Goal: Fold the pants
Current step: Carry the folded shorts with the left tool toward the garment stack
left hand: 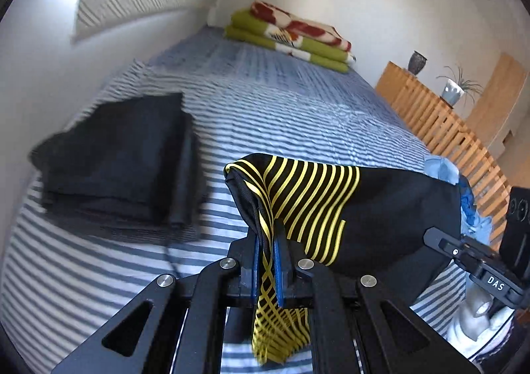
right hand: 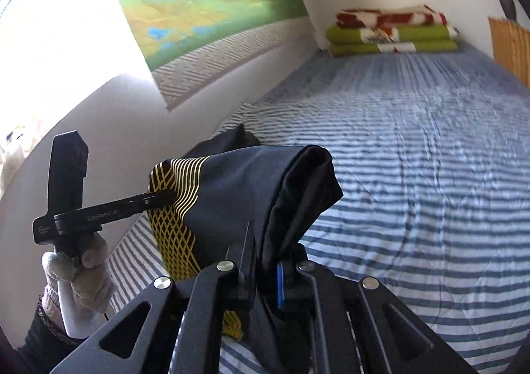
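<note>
Pants (left hand: 381, 208) held in the air above the striped bed (left hand: 298, 102), stretched between both tools. Left gripper (left hand: 265, 261): fingers clamped on the yellow-striped edge. Right gripper (right hand: 265, 271): fingers clamped on a bunched black edge. Risk: the thin pinch slips under the cloth's weight, or uneven pull skews the fold; the dark folded pile (left hand: 126, 155) lies near.

Striped bedspread (right hand: 414, 142) open ahead; folded dark pile (left hand: 122, 155) left, blanket stack (right hand: 394, 33) far end.
</note>
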The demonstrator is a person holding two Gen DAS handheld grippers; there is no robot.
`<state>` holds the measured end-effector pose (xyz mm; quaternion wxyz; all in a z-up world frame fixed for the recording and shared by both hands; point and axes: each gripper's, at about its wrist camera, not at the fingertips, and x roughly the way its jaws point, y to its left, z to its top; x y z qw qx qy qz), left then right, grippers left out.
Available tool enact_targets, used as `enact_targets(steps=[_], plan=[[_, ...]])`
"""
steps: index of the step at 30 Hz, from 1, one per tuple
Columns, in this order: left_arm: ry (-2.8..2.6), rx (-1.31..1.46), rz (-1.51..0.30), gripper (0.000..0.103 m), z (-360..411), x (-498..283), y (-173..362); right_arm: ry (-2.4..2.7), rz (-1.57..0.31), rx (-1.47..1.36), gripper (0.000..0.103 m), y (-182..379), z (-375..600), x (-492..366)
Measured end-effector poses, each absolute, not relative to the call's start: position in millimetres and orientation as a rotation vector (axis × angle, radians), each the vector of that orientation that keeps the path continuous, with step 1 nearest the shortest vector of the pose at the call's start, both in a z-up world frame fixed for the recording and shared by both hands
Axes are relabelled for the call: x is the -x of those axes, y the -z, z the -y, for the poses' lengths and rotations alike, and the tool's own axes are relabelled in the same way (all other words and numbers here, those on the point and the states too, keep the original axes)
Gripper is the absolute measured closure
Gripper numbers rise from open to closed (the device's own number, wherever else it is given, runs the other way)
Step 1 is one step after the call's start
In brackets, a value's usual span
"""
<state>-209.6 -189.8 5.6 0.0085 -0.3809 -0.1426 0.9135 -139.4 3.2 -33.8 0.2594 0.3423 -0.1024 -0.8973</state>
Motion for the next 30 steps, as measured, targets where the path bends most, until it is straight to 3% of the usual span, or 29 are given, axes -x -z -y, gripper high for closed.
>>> enact_targets(steps=[9, 19, 30], plan=[[-3.029, 1.048, 0.44, 0.096, 274.5, 145.3, -77.6, 2.343, 0.189, -0.826, 0.095, -10.7, 75.7, 151.8], [-3.182, 0.98, 0.446, 0.096, 401.5, 181.0, -117.2, 2.238, 0.255, -0.813, 0.095, -21.1, 173.3, 248.8], [-3.085, 1.269, 0.626, 0.096, 535.2, 333.9, -10.5, 2.274, 0.331, -0.989, 0.095, 48.8, 233.6, 400.6]])
